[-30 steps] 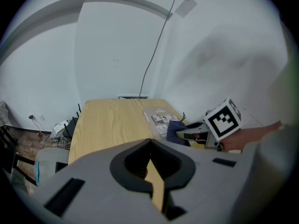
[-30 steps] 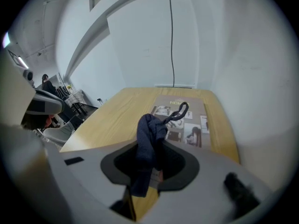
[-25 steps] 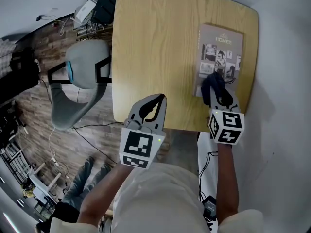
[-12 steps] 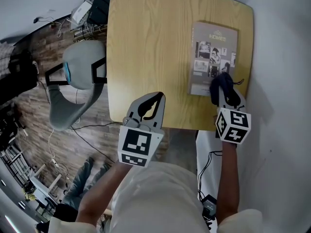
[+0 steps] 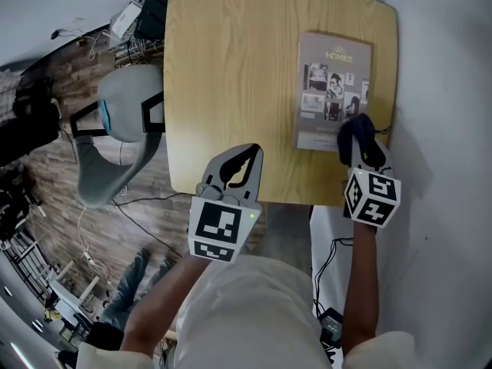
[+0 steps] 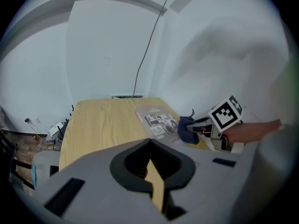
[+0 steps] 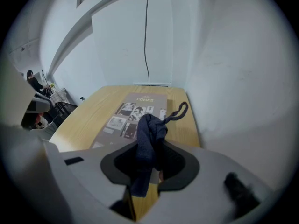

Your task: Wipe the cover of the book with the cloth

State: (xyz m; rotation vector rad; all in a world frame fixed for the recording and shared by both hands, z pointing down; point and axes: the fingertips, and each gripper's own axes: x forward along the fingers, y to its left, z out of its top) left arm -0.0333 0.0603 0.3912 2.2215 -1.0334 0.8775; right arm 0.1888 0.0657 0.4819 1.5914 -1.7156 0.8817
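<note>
Both sets of jaws are clenched, the left gripper empty over the near edge of the counter, the right gripper grasping the cloth at the near-right corner of the book; wiping seems under way, next needing a stroke across the cover.

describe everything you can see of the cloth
The cloth is dark blue, soft-looking fabric, bunched into a lump with a thin loop sticking out of its far end. The right tool is shut on it, a tail hanging below the jaws. It sits over the near right corner of the book on the table; contact with the cover is unclear.
</note>
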